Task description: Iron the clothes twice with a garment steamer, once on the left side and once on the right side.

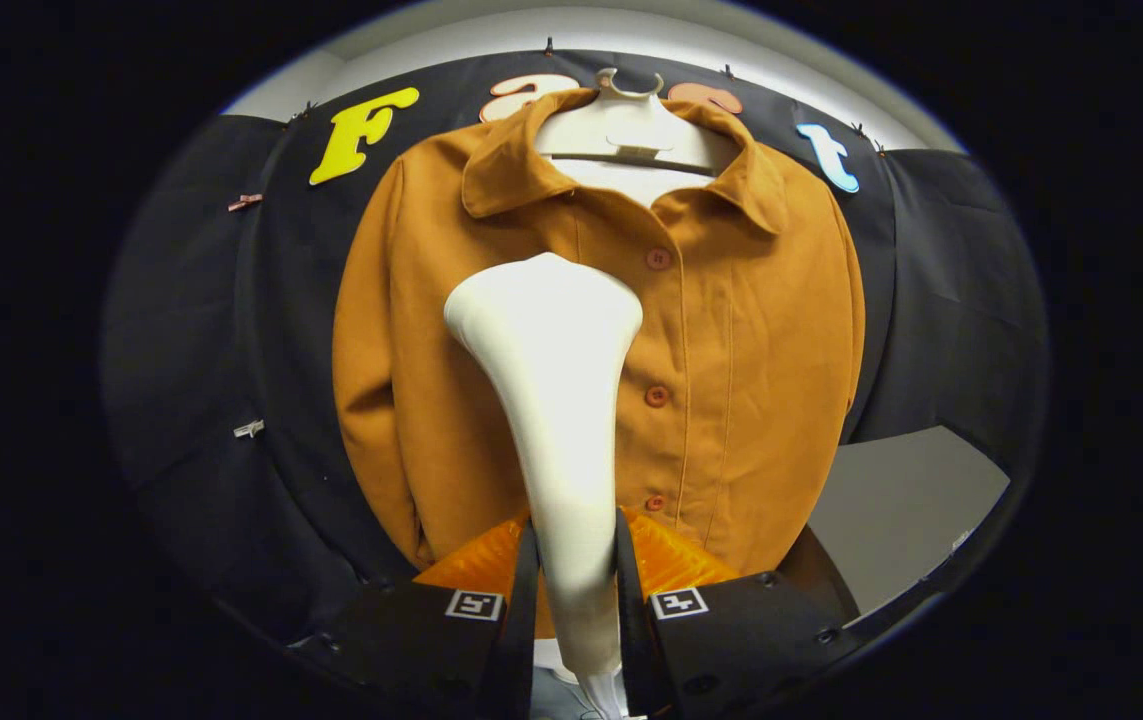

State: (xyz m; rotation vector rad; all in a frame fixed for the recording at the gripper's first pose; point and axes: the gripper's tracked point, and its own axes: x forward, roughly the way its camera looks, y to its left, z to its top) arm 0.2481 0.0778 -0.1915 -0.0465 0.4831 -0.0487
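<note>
An orange-brown buttoned jacket (741,340) hangs on a white hanger (631,125) against the booth's black wall. My gripper (576,560) is shut on the handle of a white garment steamer (556,400), both fingers pressing its narrow neck. The steamer's wide head points up and forward, over the jacket's chest just left of the button line, level with the top two buttons. I cannot tell whether the head touches the cloth. The steamer hides the middle of the jacket's left panel.
Black cloth (201,330) covers the wall around the jacket. A grey surface (901,500) lies low on the right, beside the jacket's hem. A pale ceiling strip (631,30) runs above the cloth.
</note>
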